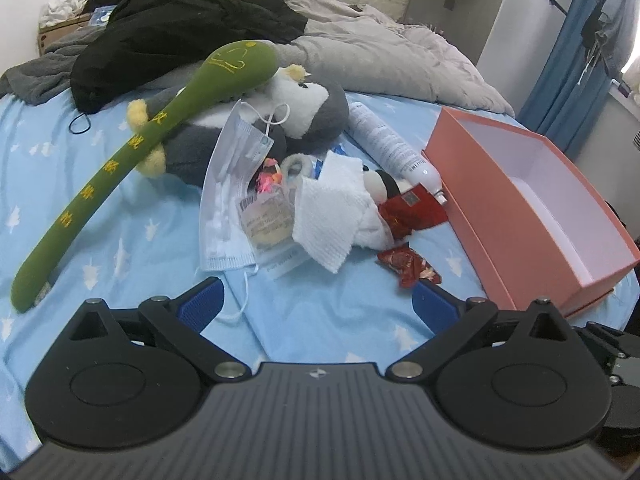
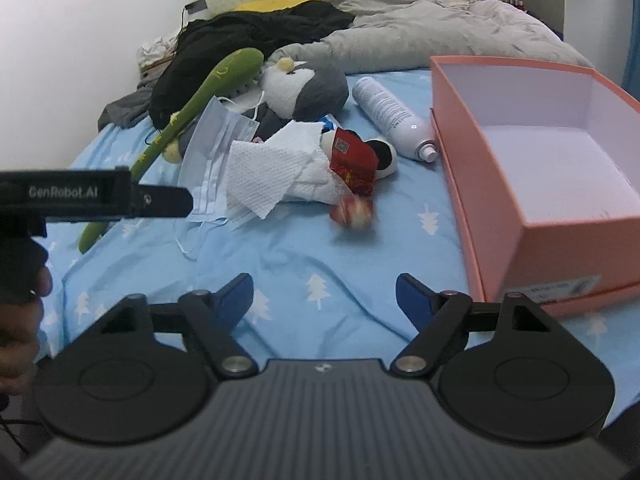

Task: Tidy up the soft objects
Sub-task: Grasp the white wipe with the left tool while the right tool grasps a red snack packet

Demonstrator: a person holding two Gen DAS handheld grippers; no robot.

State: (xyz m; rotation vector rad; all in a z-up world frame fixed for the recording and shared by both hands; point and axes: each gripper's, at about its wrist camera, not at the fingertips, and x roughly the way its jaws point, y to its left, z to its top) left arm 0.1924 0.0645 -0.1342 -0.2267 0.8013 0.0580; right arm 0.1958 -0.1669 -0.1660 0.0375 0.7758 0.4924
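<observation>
A pile lies on the blue bed sheet [image 1: 120, 248]: a long green plush [image 1: 120, 160], a grey-and-white penguin plush [image 1: 308, 104], a blue face mask [image 1: 228, 200], a white cloth [image 1: 332, 208], a small panda plush [image 1: 384, 184] with red wrapping and a red packet [image 1: 408, 266]. My left gripper [image 1: 316, 300] is open and empty just short of the pile. My right gripper [image 2: 324, 296] is open and empty above bare sheet. The pile also shows in the right wrist view, with the green plush [image 2: 200, 96], the white cloth [image 2: 264, 172] and the blurred red packet [image 2: 354, 212].
An open, empty pink box [image 1: 520, 216] stands on the right, also seen in the right wrist view [image 2: 500, 200]. A white spray can [image 1: 392, 144] lies beside it. Black clothes [image 1: 180, 36] and a grey duvet [image 1: 384, 52] lie at the back.
</observation>
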